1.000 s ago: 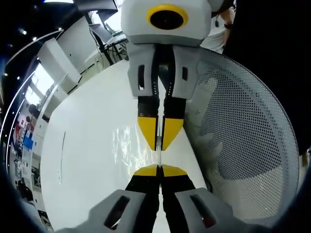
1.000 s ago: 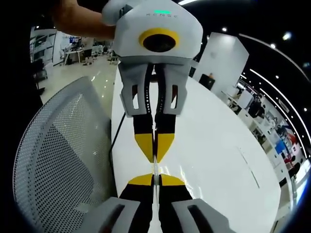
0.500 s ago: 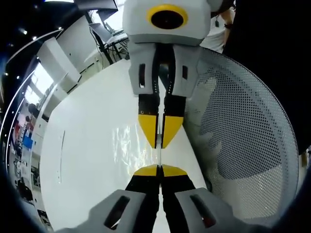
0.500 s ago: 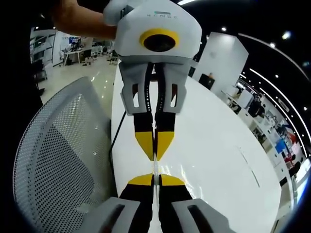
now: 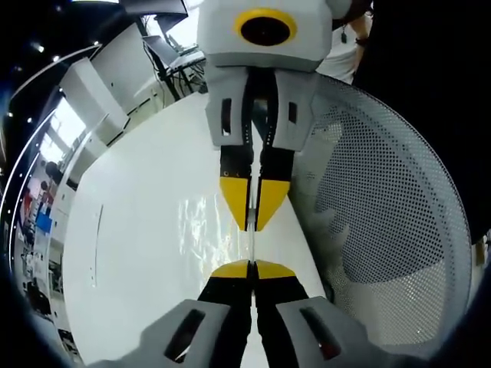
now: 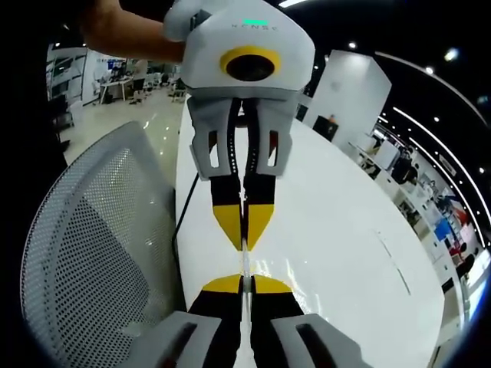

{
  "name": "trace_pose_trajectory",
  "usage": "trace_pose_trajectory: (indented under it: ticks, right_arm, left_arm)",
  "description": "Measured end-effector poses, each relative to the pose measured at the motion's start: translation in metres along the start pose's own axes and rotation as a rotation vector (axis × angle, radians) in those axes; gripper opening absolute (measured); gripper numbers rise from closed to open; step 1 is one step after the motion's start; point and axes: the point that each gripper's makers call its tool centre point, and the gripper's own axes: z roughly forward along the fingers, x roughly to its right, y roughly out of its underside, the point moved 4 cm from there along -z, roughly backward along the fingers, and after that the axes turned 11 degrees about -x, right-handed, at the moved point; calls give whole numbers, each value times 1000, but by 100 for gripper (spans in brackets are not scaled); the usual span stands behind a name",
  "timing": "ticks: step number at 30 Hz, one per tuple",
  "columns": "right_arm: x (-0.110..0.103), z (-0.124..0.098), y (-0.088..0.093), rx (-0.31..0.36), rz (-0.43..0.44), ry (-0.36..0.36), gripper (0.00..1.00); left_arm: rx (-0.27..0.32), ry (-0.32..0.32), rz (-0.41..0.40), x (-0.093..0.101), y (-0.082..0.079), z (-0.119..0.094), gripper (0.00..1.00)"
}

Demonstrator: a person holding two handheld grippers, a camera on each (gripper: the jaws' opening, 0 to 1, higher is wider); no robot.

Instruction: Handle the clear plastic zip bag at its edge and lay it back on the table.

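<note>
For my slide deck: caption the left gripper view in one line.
Both grippers, left and right, pinch the clear zip bag edge tip-to-tip above the white table, beside a mesh chair.

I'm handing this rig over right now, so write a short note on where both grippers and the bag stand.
Left gripper: shut on the clear zip bag at its edge.
Right gripper: shut on the same edge, facing the left one tip to tip.
Bag: stretched between them over the white table, beside the mesh chair.
Done: edge gripped.
Left: lay the bag flat, then release.
</note>
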Motion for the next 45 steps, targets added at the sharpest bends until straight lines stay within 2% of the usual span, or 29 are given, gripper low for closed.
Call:
trace_pose_trajectory:
  ticks: [45]
  right_arm:
    - [1, 0, 4, 1, 15, 2, 0]
  left_arm:
    - [-18, 7, -6, -2, 4, -2, 0]
